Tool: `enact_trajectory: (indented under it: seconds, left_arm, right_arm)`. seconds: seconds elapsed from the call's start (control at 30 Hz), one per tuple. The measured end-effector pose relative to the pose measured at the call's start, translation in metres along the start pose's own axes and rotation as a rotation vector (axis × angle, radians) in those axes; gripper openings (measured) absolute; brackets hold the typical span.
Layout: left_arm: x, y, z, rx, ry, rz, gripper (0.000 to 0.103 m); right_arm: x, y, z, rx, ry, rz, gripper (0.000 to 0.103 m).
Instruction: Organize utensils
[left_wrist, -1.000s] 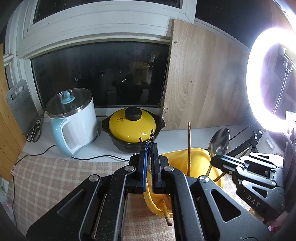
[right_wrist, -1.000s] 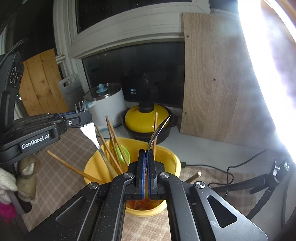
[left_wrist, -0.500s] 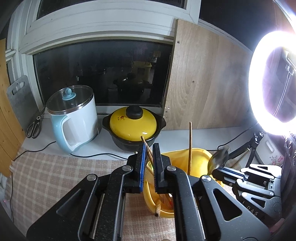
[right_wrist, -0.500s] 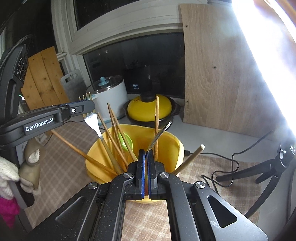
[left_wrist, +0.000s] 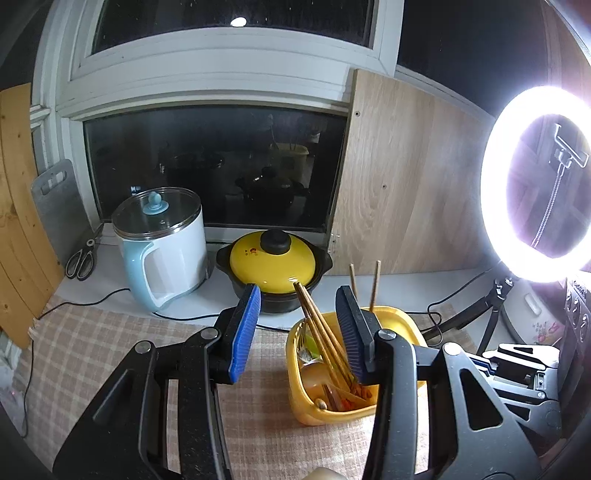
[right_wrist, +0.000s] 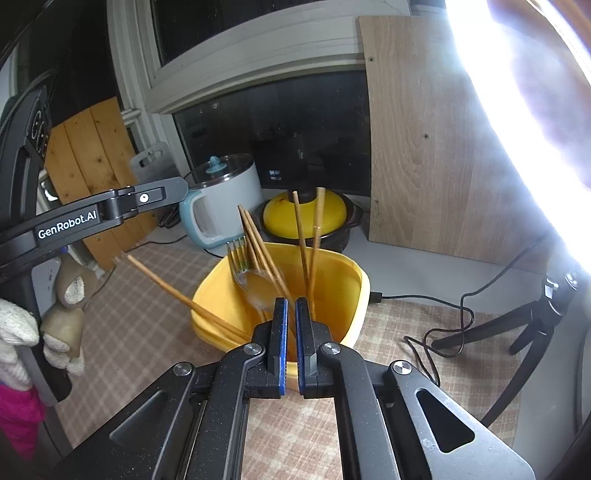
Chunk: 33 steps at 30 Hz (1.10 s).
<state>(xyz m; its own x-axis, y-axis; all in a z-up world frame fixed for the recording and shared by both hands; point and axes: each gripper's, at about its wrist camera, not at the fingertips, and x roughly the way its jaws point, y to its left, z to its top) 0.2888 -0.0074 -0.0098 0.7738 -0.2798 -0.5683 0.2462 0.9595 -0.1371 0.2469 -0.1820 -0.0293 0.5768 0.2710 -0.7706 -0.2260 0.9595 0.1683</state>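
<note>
A yellow tub (left_wrist: 306, 406) (right_wrist: 343, 273) stands on the checked cloth. It holds several wooden chopsticks (left_wrist: 325, 339) (right_wrist: 306, 236), a metal fork (right_wrist: 240, 266) and a spoon (right_wrist: 258, 288). My left gripper (left_wrist: 299, 295) is wide open and empty, above and just behind the tub; its side shows at the left of the right wrist view (right_wrist: 110, 210). My right gripper (right_wrist: 290, 306) has its jaws a narrow gap apart, holding nothing, right over the tub's near rim. One chopstick (right_wrist: 177, 291) leans out over the tub's left edge.
A yellow-lidded black pot (left_wrist: 273, 262) and a white-blue electric kettle (left_wrist: 162, 247) stand behind the tub on the white sill. Scissors (left_wrist: 81, 258) lie at far left. A ring light (left_wrist: 532, 184) on a tripod (right_wrist: 532, 317) and cables (right_wrist: 432, 325) are at right.
My left gripper opened wide and let the fork drop into the tub. My right gripper let go of the spoon, which now lies in the tub, and its jaws parted slightly.
</note>
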Motion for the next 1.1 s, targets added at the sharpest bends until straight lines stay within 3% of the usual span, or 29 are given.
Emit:
enact_trajectory:
  seconds: [0.07, 0.13, 0.17, 0.2, 0.27, 0.37, 0.5, 0.6, 0.7, 0.87, 1.1]
  left_arm:
    - [-0.008, -0.002, -0.003, 0.005, -0.009, 0.001, 0.055]
    - [-0.017, -0.006, -0.006, 0.018, -0.028, 0.012, 0.063]
    - [-0.021, -0.008, -0.007, 0.023, -0.034, 0.018, 0.064]
    - [-0.025, -0.01, -0.007, 0.026, -0.041, 0.02, 0.065]
    - [-0.033, -0.012, -0.008, 0.028, -0.046, 0.022, 0.067]
    - [-0.044, -0.014, -0.011, 0.027, -0.053, 0.032, 0.08]
    - [-0.059, -0.019, -0.016, 0.036, -0.062, 0.055, 0.085]
    - [-0.068, -0.021, -0.021, 0.036, -0.06, 0.062, 0.094]
    - [-0.078, -0.025, -0.027, 0.041, -0.062, 0.071, 0.096]
    - [-0.091, -0.037, -0.036, 0.077, -0.063, 0.1, 0.102]
    - [-0.099, -0.045, -0.049, 0.075, -0.033, 0.123, 0.102]
  right_arm:
    - [-0.005, 0.001, -0.001, 0.007, -0.001, 0.005, 0.005]
    - [-0.012, 0.002, -0.004, 0.01, -0.011, 0.005, 0.02]
    - [-0.016, 0.003, -0.004, 0.01, -0.018, 0.003, 0.036]
    - [-0.021, 0.003, -0.005, 0.009, -0.029, 0.0, 0.046]
    - [-0.029, 0.005, -0.007, 0.007, -0.039, -0.004, 0.047]
    - [-0.039, 0.004, -0.01, 0.013, -0.048, -0.011, 0.048]
    - [-0.051, 0.002, -0.014, 0.032, -0.067, -0.043, 0.069]
    - [-0.059, 0.002, -0.016, 0.043, -0.074, -0.058, 0.072]
    - [-0.066, 0.001, -0.018, 0.049, -0.083, -0.075, 0.081]
    - [-0.076, 0.002, -0.024, 0.046, -0.089, -0.097, 0.081]
    - [-0.084, 0.0, -0.029, 0.073, -0.102, -0.109, 0.081]
